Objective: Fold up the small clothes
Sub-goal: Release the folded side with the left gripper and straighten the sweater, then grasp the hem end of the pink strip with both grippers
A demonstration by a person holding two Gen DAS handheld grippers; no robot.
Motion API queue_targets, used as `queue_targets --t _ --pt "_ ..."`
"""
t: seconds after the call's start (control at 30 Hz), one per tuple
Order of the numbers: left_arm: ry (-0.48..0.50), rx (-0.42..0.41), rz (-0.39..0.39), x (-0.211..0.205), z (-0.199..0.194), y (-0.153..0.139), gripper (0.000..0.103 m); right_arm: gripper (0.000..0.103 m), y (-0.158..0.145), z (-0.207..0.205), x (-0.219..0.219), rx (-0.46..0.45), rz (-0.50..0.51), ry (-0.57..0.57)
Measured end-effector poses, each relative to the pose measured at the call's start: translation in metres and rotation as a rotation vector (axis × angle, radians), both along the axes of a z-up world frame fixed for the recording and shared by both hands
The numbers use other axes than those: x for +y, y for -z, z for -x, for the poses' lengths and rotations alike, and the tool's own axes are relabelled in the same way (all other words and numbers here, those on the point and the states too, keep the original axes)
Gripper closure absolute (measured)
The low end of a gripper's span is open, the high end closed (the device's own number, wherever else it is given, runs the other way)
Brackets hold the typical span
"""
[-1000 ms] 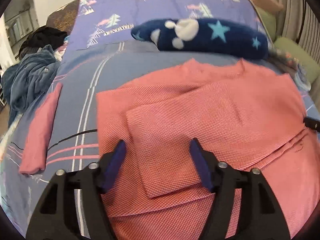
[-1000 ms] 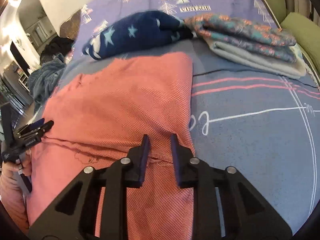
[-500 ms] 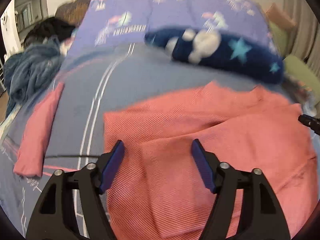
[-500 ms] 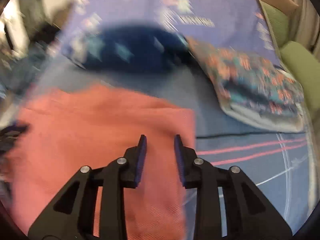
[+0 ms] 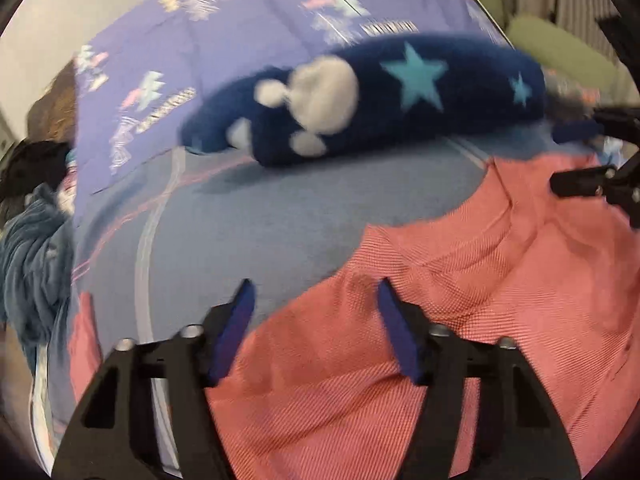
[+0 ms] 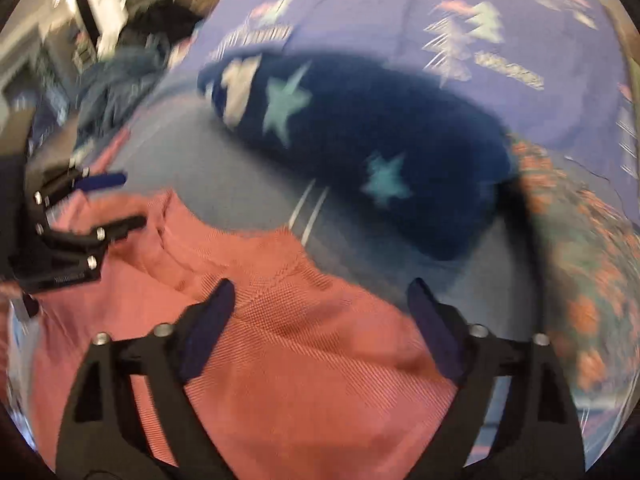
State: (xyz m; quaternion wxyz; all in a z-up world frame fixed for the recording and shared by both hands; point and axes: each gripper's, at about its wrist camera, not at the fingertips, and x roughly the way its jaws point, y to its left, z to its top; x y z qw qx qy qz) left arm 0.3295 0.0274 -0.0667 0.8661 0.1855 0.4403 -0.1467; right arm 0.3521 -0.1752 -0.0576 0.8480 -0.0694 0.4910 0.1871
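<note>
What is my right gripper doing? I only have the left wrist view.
Observer: The right gripper is opening its fingers above the pink shirt; nothing is pinched.
Operator: Is the shirt's edge between them?
Observer: Yes. One finger is over the shirt, the other over bare sheet.
Operator: Anything beyond that edge?
Observer: A folded flowery pile lies there, right beside the navy star bundle.
</note>
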Motion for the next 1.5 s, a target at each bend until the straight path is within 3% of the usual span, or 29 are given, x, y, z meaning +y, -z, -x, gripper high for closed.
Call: queue_targets --t 0.03,0.07,0.1,0.13,0.17,0.23,0.27,0.33,0.4,0.43,0.5,0.53,0.63,0.8,0.83,0.93,0.97,1.0,1.03,1.2,1.33,1.5 --pt "0.023 0.003 0.012 -0.003 0.000 0.003 0.067 0.029 0.007 -0.003 0.004 0.004 0.040 0.004" --pt "0.037 -0.012 0.010 -0.007 0.001 0.004 0.091 0.040 0.013 -0.004 0.007 -0.006 0.074 0.011" --pt "0.031 -0.044 -0.021 -0.013 0.003 0.005 0.100 0.084 0.012 -0.003 0.008 -0.032 0.057 0.026" --pt "0.023 -0.066 -0.034 -0.015 0.002 0.005 0.100 0.102 0.008 -0.004 0.003 -0.056 0.024 0.082" --pt "-0.003 -0.092 -0.047 -0.015 -0.001 0.008 0.103 0.103 0.005 -0.007 -0.003 -0.071 0.002 0.136" --pt "-0.126 -0.135 -0.130 -0.009 -0.016 0.015 0.103 0.103 0.008 -0.020 -0.021 -0.117 0.086 0.302" --pt "-0.180 -0.121 -0.122 -0.001 -0.023 0.017 0.103 0.103 0.013 -0.024 -0.033 -0.078 0.048 0.325" --pt "-0.202 -0.122 -0.038 0.012 -0.019 0.007 0.103 0.103 0.008 -0.011 -0.057 -0.053 -0.123 0.328" --pt "-0.209 -0.133 0.046 0.027 -0.003 -0.010 0.102 0.103 -0.011 0.025 -0.073 -0.124 -0.171 0.315" --pt "-0.199 -0.140 0.097 0.036 0.011 -0.021 0.098 0.102 -0.019 0.043 -0.078 -0.170 -0.163 0.312" --pt "-0.183 -0.151 0.193 0.056 0.048 -0.037 0.059 0.095 -0.033 0.094 -0.090 -0.245 -0.151 0.306" --pt "-0.180 -0.168 0.230 0.064 0.067 -0.042 0.054 0.087 -0.034 0.112 -0.095 -0.252 -0.159 0.302" --pt "-0.179 -0.157 0.322 0.085 0.125 -0.039 0.051 0.067 -0.024 0.182 -0.110 -0.218 -0.166 0.303" --pt "-0.282 -0.048 0.464 0.113 0.207 -0.018 0.051 0.065 -0.003 0.267 -0.124 -0.156 -0.214 0.355" --pt "-0.292 -0.047 0.469 0.113 0.223 -0.016 0.051 0.064 0.000 0.279 -0.123 -0.159 -0.232 0.361" --pt "-0.299 -0.073 0.448 0.117 0.264 -0.011 0.050 0.037 -0.002 0.329 -0.121 -0.242 -0.258 0.403" --pt "-0.297 -0.077 0.446 0.116 0.277 -0.010 0.043 0.035 -0.003 0.342 -0.121 -0.265 -0.259 0.406" --pt "-0.292 -0.075 0.443 0.115 0.289 -0.009 0.031 0.035 -0.004 0.349 -0.121 -0.270 -0.256 0.406" --pt "-0.282 -0.077 0.435 0.112 0.305 -0.008 0.029 0.035 -0.005 0.361 -0.121 -0.265 -0.256 0.402" --pt "-0.242 -0.053 0.341 0.105 0.354 0.000 0.028 0.035 -0.002 0.404 -0.119 -0.180 -0.332 0.345" --pt "-0.253 0.008 0.407 0.114 0.385 0.010 0.028 0.035 0.007 0.436 -0.121 -0.121 -0.360 0.339" --pt "-0.278 -0.022 0.411 0.121 0.415 0.012 0.028 0.035 0.016 0.475 -0.128 -0.105 -0.385 0.348"
